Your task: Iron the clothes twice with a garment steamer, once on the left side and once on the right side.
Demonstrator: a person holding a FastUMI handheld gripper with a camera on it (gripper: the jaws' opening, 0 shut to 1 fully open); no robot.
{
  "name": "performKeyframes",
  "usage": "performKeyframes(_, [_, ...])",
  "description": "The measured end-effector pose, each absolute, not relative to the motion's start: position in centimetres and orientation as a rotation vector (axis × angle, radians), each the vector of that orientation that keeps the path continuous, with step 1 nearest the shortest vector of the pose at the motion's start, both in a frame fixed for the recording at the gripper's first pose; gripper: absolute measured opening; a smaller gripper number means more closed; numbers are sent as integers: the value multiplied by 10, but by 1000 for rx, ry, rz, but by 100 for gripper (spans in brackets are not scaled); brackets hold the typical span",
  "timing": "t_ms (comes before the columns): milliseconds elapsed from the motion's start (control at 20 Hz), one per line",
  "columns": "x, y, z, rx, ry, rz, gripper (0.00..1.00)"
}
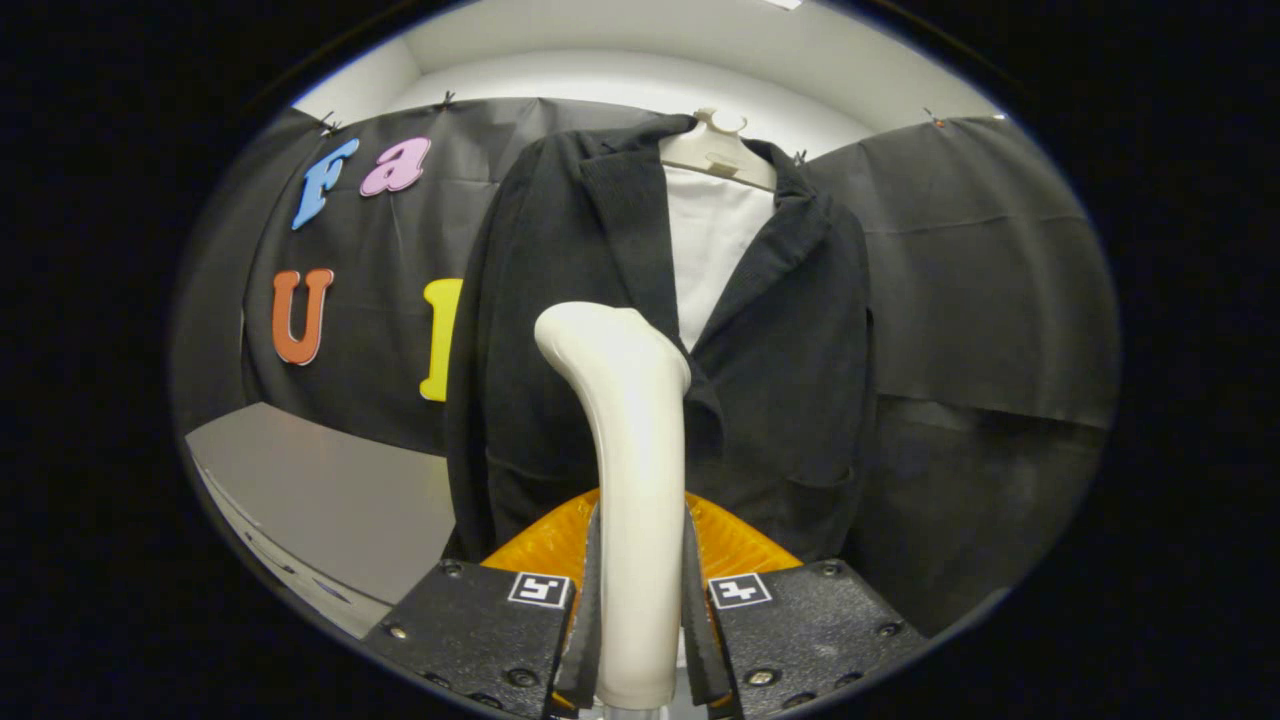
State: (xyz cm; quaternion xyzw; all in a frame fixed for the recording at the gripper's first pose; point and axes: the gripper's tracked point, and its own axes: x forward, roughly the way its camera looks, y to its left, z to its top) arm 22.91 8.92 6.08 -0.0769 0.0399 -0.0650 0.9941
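A black jacket (780,380) hangs on a pale hanger (715,150) over a white shirt (712,240), straight ahead of me. My gripper (640,610) is shut on the cream handle of the garment steamer (630,440), which rises upright between the fingers. The steamer's bent head points toward the jacket's lower front, near where the lapels meet. Whether the head touches the cloth cannot be told. Both fingers press on the handle's sides.
A grey tabletop (320,490) reaches in from the left, below the black cloth wall. An orange ribbed part (740,545) shows just behind the fingers. More black cloth hangs to the right of the jacket.
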Motion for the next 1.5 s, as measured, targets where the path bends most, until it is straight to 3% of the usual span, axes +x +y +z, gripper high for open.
performKeyframes(1500, [214,68,-143,-174,444,-199,37])
